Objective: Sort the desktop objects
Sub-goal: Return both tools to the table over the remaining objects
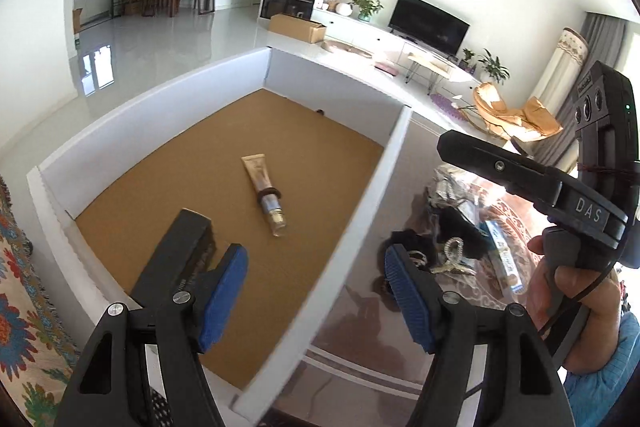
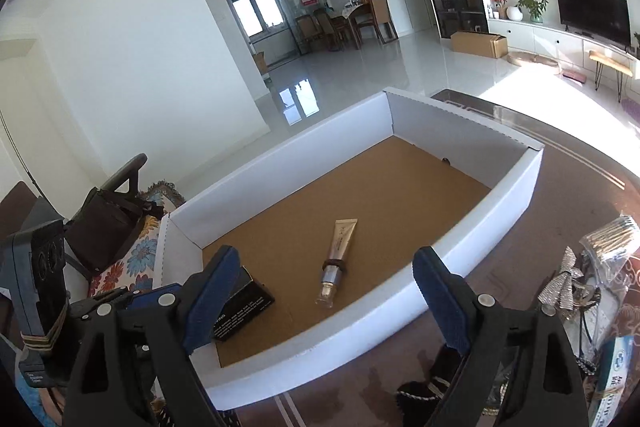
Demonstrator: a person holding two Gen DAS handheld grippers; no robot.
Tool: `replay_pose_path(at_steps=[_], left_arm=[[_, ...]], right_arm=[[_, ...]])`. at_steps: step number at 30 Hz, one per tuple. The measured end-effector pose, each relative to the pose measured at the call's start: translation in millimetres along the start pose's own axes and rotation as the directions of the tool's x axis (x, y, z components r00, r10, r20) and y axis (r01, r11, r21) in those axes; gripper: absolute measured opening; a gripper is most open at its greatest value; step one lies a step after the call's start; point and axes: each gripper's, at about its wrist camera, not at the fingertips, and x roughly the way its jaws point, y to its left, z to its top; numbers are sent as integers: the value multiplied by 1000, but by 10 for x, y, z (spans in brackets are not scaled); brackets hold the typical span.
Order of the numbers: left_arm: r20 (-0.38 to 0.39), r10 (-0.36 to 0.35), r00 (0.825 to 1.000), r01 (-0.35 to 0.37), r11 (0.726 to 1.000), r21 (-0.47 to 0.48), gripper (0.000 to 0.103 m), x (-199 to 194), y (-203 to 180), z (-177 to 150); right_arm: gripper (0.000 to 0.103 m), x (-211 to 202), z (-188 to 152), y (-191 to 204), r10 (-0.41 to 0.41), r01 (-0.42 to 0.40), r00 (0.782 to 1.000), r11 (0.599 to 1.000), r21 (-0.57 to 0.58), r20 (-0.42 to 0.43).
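A white cardboard box (image 1: 256, 71) with a brown floor stands on the table; it also shows in the right wrist view (image 2: 472, 263). A gold cosmetic tube (image 1: 264, 193) lies inside it, seen too in the right wrist view (image 2: 338, 261). A black box (image 2: 244, 311) lies in its near left corner. My left gripper (image 1: 316, 291) is open and empty above the box's right wall. My right gripper (image 2: 322, 299) is open and empty over the box's near wall. A pile of loose items (image 1: 460, 239) lies right of the box.
The pile holds a black hair tie (image 1: 412, 243), a blue-white tube (image 1: 504, 259), a silver bow (image 2: 560, 283) and a cotton swab packet (image 2: 612, 239). A flowered cloth (image 1: 24, 283) lies left of the box. The other hand-held gripper (image 1: 532, 183) shows at right.
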Motion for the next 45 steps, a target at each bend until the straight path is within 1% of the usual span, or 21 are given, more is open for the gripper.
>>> replay_pose_path(at_steps=[1, 3, 4, 5, 6, 7, 8, 9, 10, 12, 13, 14, 16, 18, 20, 22, 24, 31, 37, 45], left_arm=[[-8, -43, 999, 43, 999, 30, 74, -24, -208, -85], [-41, -124, 991, 127, 988, 90, 83, -17, -591, -263], [-65, -160, 985, 167, 979, 118, 90, 13, -769, -365], [-90, -192, 977, 203, 969, 140, 91, 59, -937, -477], [-118, -211, 970, 228, 960, 160, 91, 138, -1079, -599], [-147, -215, 966, 239, 954, 180, 91, 233, -1200, -720], [-180, -202, 963, 237, 951, 199, 91, 357, -1309, -829], [-213, -183, 960, 229, 950, 214, 91, 488, -1395, -934], [-240, -162, 957, 217, 949, 228, 91, 613, -1443, -1034], [-256, -98, 962, 167, 950, 263, 91, 813, -1532, -1168], [-258, -74, 963, 146, 951, 273, 91, 882, -1542, -1188], [-270, -64, 961, 138, 954, 266, 91, 957, -1531, -1191], [-266, -80, 961, 147, 959, 242, 91, 987, -1498, -1178], [-255, -54, 965, 116, 965, 237, 91, 1057, -1423, -1151], [-275, -46, 960, 106, 973, 207, 91, 1121, -1361, -1183], [-264, -55, 963, 107, 977, 186, 91, 1124, -1332, -1161], [-260, -59, 964, 106, 979, 172, 91, 1137, -1309, -1156], [-235, -31, 972, 78, 978, 195, 91, 1188, -1389, -1155], [-223, -57, 973, 95, 982, 162, 92, 1193, -1345, -1127], [-217, -57, 974, 93, 983, 158, 92, 1196, -1341, -1126]], right_arm=[[94, -197, -89, -86, -25, 25, 1000, 1000, -1, 15], [102, -637, -328, -292, -114, 114, 993, 993, 2, 36], [103, -817, -476, -399, -176, 176, 984, 984, 5, 36], [103, -982, -654, -513, -252, 252, 967, 968, 8, 20], [103, -1094, -840, -621, -325, 325, 946, 946, 11, -11], [103, -1204, -1068, -751, -400, 402, 915, 916, 15, -56], [103, -1289, -1307, -879, -456, 461, 884, 887, 19, -104], [103, -1354, -1545, -976, -488, 496, 860, 868, 26, -149], [103, -1404, -1758, -1055, -505, 519, 843, 854, 39, -185], [103, -1499, -2134, -1192, -529, 556, 815, 828, 66, -235], [103, -1512, -2264, -1228, -535, 567, 807, 820, 75, -250], [103, -1526, -2405, -1226, -541, 575, 802, 814, 82, -255], [103, -1505, -2545, -1225, -556, 588, 795, 804, 85, -243], [103, -1436, -2582, -1200, -568, 598, 790, 796, 90, -230], [103, -1352, -2580, -1204, -572, 604, 786, 791, 95, -234], [103, -1297, -2571, -1241, -555, 591, 798, 797, 123, -235], [103, -1274, -2578, -1232, -563, 598, 794, 791, 131, -229], [103, -1260, -2572, -1221, -566, 602, 791, 788, 132, -231], [103, -1258, -2570, -1219, -566, 602, 791, 787, 132, -230], [103, -1263, -2577, -1217, -566, 602, 791, 788, 132, -230]])
